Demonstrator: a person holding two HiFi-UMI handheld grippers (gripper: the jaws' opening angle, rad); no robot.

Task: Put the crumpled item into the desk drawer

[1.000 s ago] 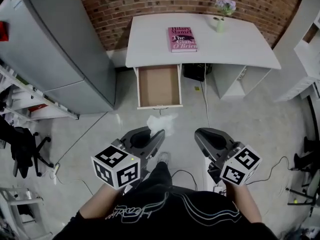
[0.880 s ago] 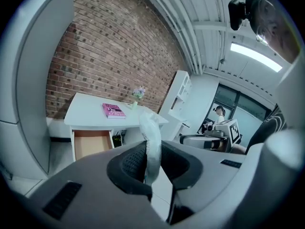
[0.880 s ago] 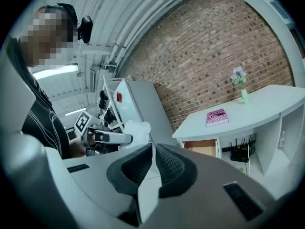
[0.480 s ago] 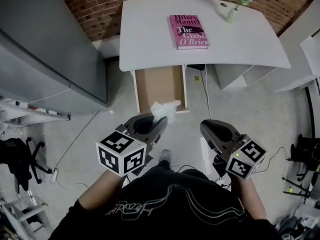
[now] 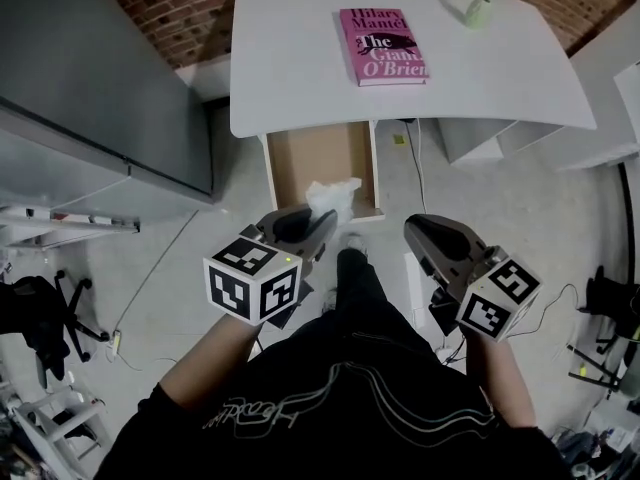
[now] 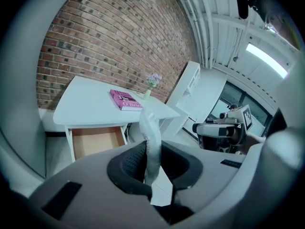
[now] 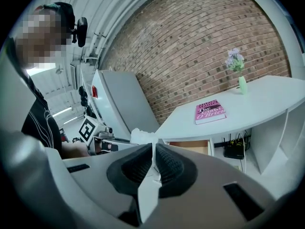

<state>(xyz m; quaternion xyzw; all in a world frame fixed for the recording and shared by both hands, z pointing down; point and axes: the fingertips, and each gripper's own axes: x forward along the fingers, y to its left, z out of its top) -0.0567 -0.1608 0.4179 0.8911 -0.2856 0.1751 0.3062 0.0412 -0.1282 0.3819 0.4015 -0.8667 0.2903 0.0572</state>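
A white crumpled item (image 5: 333, 198) sticks out of my left gripper (image 5: 322, 224), which is shut on it. In the head view it hangs over the front edge of the open desk drawer (image 5: 310, 158), whose brown bottom is bare. The left gripper view shows the item (image 6: 151, 142) pinched upright between the dark pads, with the drawer (image 6: 95, 141) ahead and below. My right gripper (image 5: 415, 230) is level with the left one, to its right above the floor, jaws pressed together with nothing in them. From the right gripper view (image 7: 153, 159) the item (image 7: 143, 136) shows at the left gripper's tip.
The white desk (image 5: 290, 58) carries a pink book (image 5: 382, 46) and a small vase of flowers (image 5: 480, 8). A tall grey cabinet (image 5: 90, 78) stands left of the desk, white shelving (image 5: 620, 68) to its right. Cables run over the floor, and a black chair (image 5: 40, 318) is at far left.
The desk and drawer have come closer. The left gripper has carried the crumpled item forward from above the floor to the drawer's front edge. The right gripper moved along beside it.
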